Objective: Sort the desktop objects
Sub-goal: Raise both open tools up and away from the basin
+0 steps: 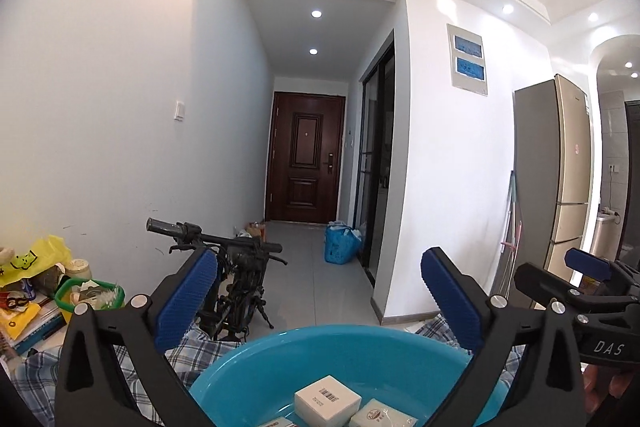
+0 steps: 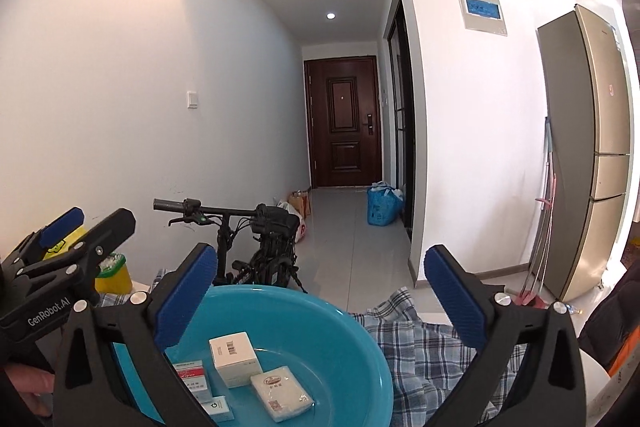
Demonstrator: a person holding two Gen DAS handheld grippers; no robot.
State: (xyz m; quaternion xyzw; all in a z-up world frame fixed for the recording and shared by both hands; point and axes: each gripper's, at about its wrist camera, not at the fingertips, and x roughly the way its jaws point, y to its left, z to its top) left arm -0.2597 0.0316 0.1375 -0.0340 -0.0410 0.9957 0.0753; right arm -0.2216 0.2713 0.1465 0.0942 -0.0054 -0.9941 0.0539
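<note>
Blue basin (image 2: 344, 339) down low on the plaid cloth (image 2: 420, 343), holding the sorted bits. Inside: white barcode box (image 2: 234, 357) near the middle, upright; flat tissue pack (image 2: 282, 393) just beside it on the right, lying down; red-and-white box (image 2: 192, 379) to the left, partly behind a finger; small white box with a green logo (image 2: 218, 409) at the near edge. Seen from the left wrist too: basin (image 1: 320, 355), barcode box (image 1: 326, 403), tissue pack (image 1: 382, 415) cut by the bottom edge.

Right tool (image 2: 320, 297) up above the basin, tipped slightly down, blue pads (image 2: 454, 301) spread wide, nothing between them. Left tool (image 1: 316, 297) alongside, pointing level down the hallway, pads (image 1: 186, 297) spread just as wide, empty as well. Side by side, close together: right tool's black frame and blue pad in at the right edge of the left view (image 1: 588, 267), left tool's frame likewise at the left edge of the right view (image 2: 64, 231). Bit of a hand (image 2: 28, 383) gripping at lower left there, fingertips only.

Further out: black bike (image 2: 264, 251) parked past the tabletop's far edge, handlebar across. Yellow bag (image 1: 36, 259), green tub (image 1: 90, 297) and stacked books (image 1: 28, 323) cluttered at far left. Blue bag (image 1: 340, 241) on the hallway floor, brown door (image 1: 306, 157) at the end, tall fridge (image 2: 596, 147) on the right.
</note>
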